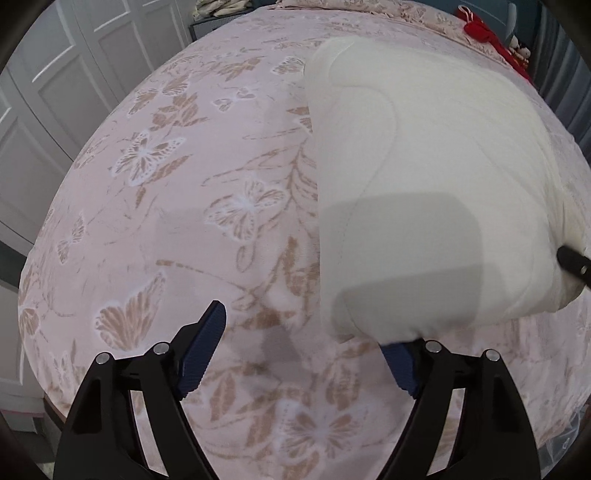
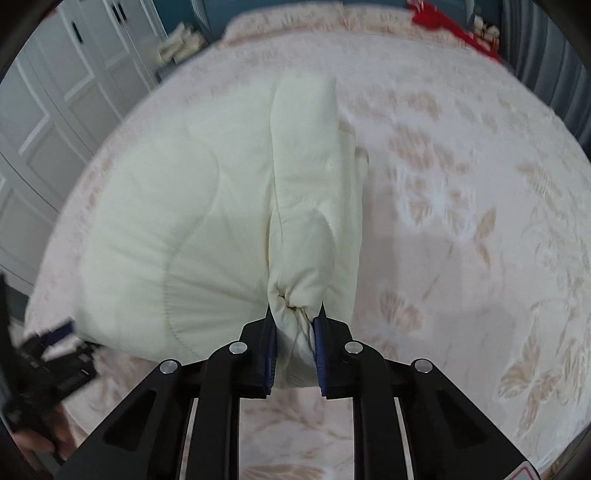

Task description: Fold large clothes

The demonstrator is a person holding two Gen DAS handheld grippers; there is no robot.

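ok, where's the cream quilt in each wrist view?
Left wrist: cream quilt fills the right half, its near corner over the left tool's right finger.
Right wrist: left and centre, a bunched corner pinched in the right tool.
Shared landmark: red cloth, top right in both.

Pink butterfly-print bed (image 1: pixel 184 206) beside white panelled wardrobe doors (image 1: pixel 55 92).
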